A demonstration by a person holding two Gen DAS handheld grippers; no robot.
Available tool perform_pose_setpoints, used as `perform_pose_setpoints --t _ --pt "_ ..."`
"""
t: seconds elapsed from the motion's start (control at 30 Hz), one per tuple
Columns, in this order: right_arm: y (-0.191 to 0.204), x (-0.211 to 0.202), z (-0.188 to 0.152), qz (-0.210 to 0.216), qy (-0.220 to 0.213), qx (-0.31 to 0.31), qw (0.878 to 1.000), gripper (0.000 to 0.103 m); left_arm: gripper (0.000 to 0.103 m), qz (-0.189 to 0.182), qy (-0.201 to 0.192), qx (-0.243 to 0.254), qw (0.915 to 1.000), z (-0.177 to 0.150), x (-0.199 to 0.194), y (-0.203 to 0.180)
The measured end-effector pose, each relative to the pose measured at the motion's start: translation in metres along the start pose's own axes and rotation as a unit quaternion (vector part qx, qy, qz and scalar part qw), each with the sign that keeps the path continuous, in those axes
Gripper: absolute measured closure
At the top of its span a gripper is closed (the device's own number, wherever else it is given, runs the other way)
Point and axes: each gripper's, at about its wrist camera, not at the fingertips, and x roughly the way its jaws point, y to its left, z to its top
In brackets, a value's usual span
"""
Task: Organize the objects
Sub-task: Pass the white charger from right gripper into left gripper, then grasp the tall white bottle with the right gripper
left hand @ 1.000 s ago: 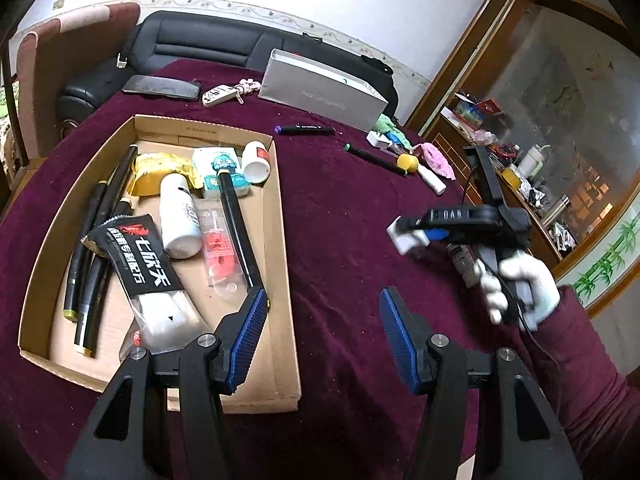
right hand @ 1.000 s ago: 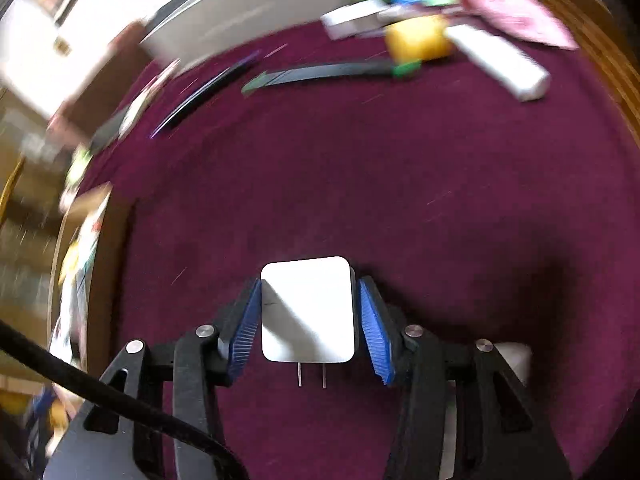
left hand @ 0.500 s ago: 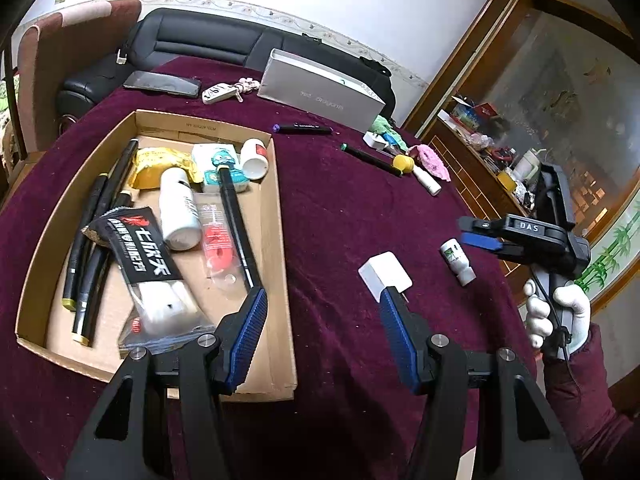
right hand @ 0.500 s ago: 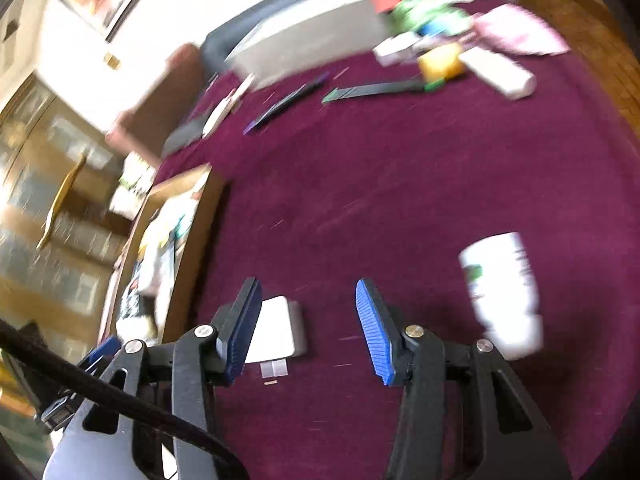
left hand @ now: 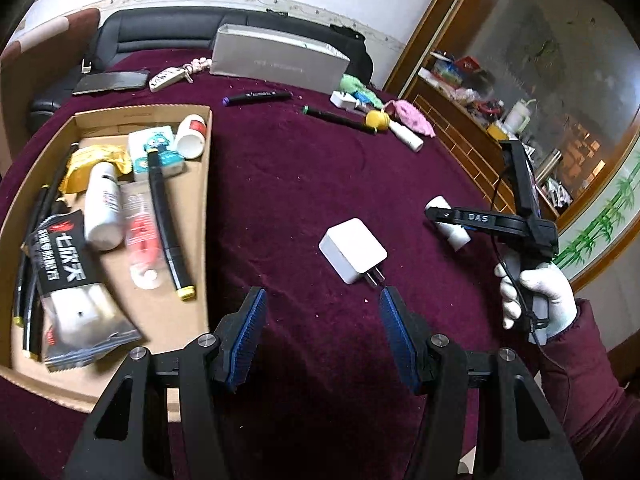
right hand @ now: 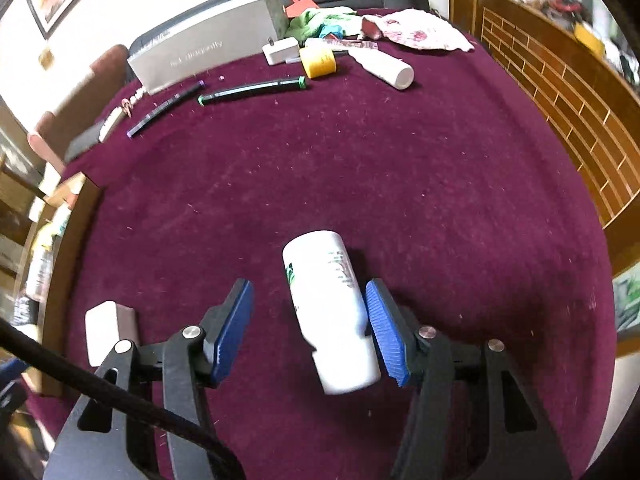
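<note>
Right now my left tongs (left hand: 320, 338) stand apart with nothing between the blue pads, pointing down at the maroon cloth (left hand: 304, 168). Just ahead of their right pad lies the white charger (left hand: 353, 250), flat on the cloth with its two prongs turned toward that pad; whether prong and pad touch I cannot tell. Off to the left of these tongs sits the cardboard tray (left hand: 208, 184), holding black markers, a white bottle, a black-and-silver packet, a clear tube with red print and a yellow wrapper.

My right tongs (right hand: 308, 328) have just been opening, and their pads are apart. A white pill bottle (right hand: 332, 312) lies on its side between them, close against the right pad and well clear of the left one, its narrower neck end toward the camera; I cannot tell for sure whether the right pad touches it. The charger shows as a pale block to the left of the left finger.

From the left camera I see the right tongs out to the right, gripped by a white-gloved hand (left hand: 536, 296) with a maroon sleeve, their tips over the same bottle.

Farther ahead of both lie two dark markers, a yellow roll, another white bottle and a long grey box (right hand: 208, 56).
</note>
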Motion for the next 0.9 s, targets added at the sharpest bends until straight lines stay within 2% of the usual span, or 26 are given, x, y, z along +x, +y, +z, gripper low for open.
perform_pose_setpoints --t 0.03,0.07,0.1,0.17,0.4,0.57,0.67,0.9 --pt "0.001 0.004 0.000 -0.007 0.000 -0.005 1.000 0.046 0.051 0.002 0.003 0.000 1.0000 0.001 0.004 -0.002" --pt "0.001 0.008 -0.001 -0.012 0.000 -0.008 1.000 0.053 0.051 0.004 0.006 0.000 1.0000 0.002 0.007 -0.004" --pt "0.003 0.012 -0.002 -0.018 -0.006 -0.010 1.000 0.065 0.051 0.004 0.008 0.000 1.0000 0.003 0.010 -0.004" --pt "0.006 0.013 -0.006 -0.021 -0.025 -0.010 0.999 0.071 0.051 0.004 0.014 0.003 0.9999 0.005 0.020 -0.010" --pt "-0.001 0.013 -0.018 0.014 -0.081 0.026 0.996 0.071 0.051 0.025 0.030 0.036 0.9986 0.018 0.056 -0.033" --pt "-0.009 0.013 -0.016 0.042 -0.087 0.044 0.994 0.071 0.051 0.047 0.043 0.031 0.9975 0.027 0.081 -0.036" --pt "-0.012 0.014 -0.016 0.049 -0.088 0.048 0.994 0.071 0.051 0.042 0.044 0.015 0.9980 0.032 0.089 -0.037" --pt "-0.013 0.014 -0.017 0.057 -0.089 0.054 0.993 0.071 0.050 0.068 0.047 0.022 0.9964 0.038 0.112 -0.042"
